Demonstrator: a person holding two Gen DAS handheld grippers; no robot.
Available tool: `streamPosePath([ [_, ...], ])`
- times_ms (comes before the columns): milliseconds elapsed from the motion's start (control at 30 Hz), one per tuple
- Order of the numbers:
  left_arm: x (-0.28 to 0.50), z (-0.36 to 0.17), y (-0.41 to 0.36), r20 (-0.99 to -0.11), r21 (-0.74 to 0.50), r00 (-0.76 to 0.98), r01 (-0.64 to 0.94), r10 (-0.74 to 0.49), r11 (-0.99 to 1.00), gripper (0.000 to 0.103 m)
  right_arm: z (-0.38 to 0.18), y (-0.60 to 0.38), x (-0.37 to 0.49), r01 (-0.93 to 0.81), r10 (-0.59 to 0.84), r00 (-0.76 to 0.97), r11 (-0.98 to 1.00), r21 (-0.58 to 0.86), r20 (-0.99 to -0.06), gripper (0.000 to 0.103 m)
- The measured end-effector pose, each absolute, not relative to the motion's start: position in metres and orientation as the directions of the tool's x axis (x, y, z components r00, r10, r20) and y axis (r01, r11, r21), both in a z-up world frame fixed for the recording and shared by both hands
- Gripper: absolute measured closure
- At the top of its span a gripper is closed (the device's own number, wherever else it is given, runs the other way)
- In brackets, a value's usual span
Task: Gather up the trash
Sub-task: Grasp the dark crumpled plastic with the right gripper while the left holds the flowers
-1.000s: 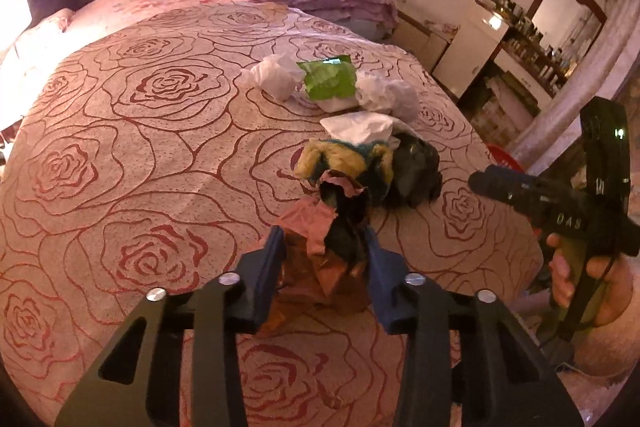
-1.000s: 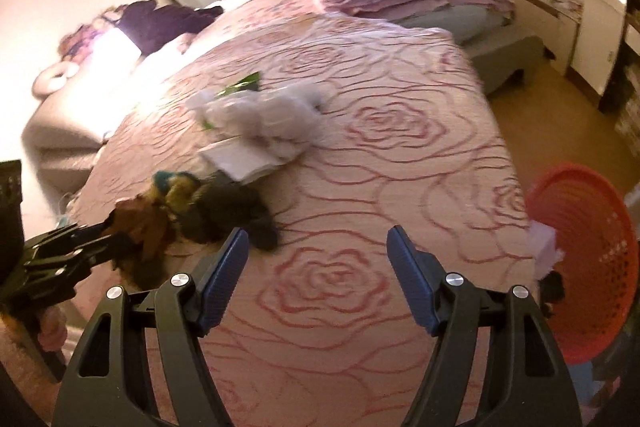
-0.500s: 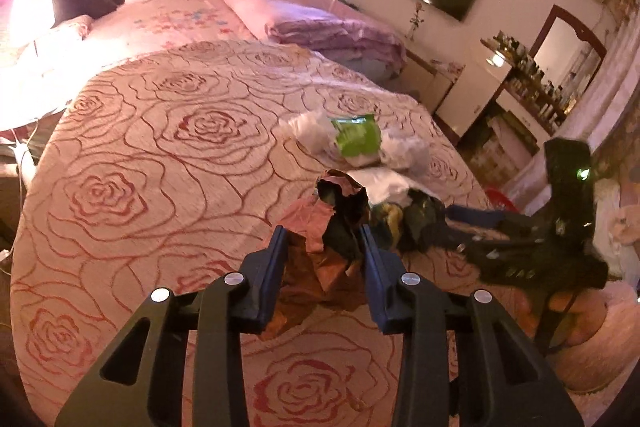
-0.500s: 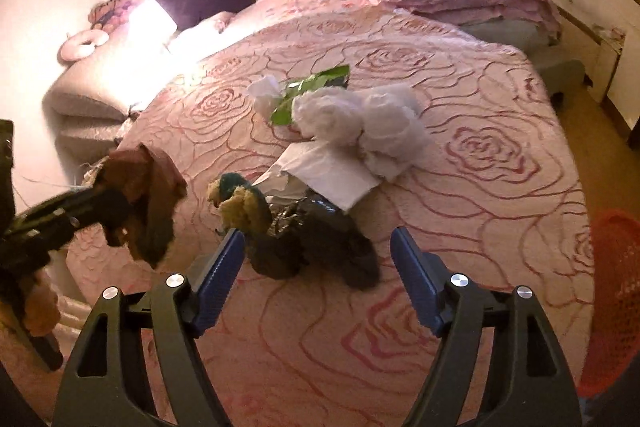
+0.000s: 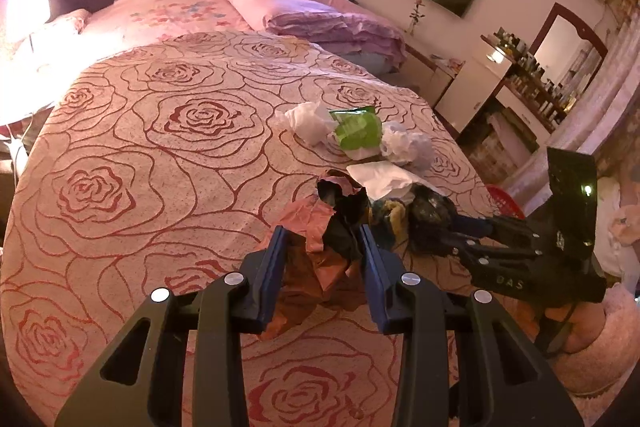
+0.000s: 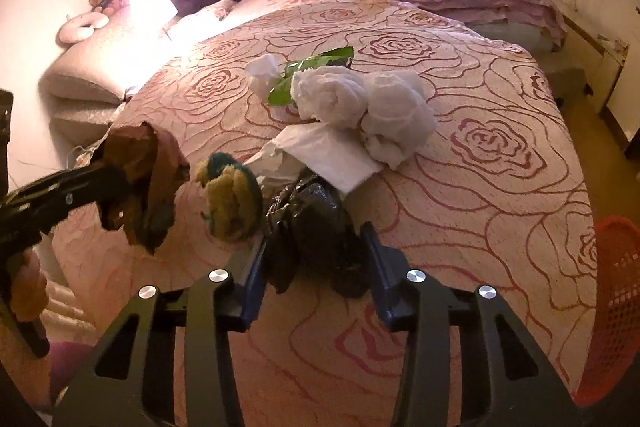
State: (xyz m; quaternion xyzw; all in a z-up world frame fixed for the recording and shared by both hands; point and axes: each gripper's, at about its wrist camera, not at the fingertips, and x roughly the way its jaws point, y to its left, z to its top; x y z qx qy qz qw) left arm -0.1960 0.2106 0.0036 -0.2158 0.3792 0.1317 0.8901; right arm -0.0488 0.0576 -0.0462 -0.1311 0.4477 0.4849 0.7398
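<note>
My left gripper (image 5: pixel 323 243) is shut on a crumpled brown paper wrapper (image 5: pixel 316 227) and holds it above the bed; the wrapper also shows in the right wrist view (image 6: pixel 148 179). My right gripper (image 6: pixel 314 251) is open with its fingers on either side of a crumpled black plastic bag (image 6: pixel 316 223) lying on the bedspread. A yellow and green sponge (image 6: pixel 230 195) lies just left of the bag. Behind it lie a white paper sheet (image 6: pixel 320 155), white tissue wads (image 6: pixel 360 103) and a green packet (image 5: pixel 356 131).
A red mesh basket (image 6: pixel 616 299) stands on the floor at the bed's right edge. Folded pink bedding (image 5: pixel 320 19) lies at the far end. A dresser with bottles (image 5: pixel 532 75) is at the right wall.
My right gripper has moved forward and down until its fingers straddle the black bag. My left gripper has kept hold of the brown wrapper, lifted clear of the bed.
</note>
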Motion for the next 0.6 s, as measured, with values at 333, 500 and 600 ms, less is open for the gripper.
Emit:
streamPosePath([
  [333, -0.185, 0.013, 0.199, -0.723, -0.276, 0.688, -0.371, 0.063, 0.887, 0.069, -0.037, 0.014, -0.044, -0.797, 0.609, 0.164, 0.545, 0.259, -0.776, 0.062],
  [500, -0.177, 0.023, 0.189, -0.709, -0.269, 0.703, -0.337, 0.051, 0.902, 0.069, -0.029, -0.003, -0.035, -0.767, 0.611, 0.214, 0.588, 0.257, -0.762, 0.062],
  [600, -0.173, 0.031, 0.184, -0.698, -0.269, 0.715, -0.318, 0.044, 0.909, 0.069, -0.024, -0.011, -0.029, -0.751, 0.610, 0.242, 0.610, 0.252, -0.755, 0.062],
])
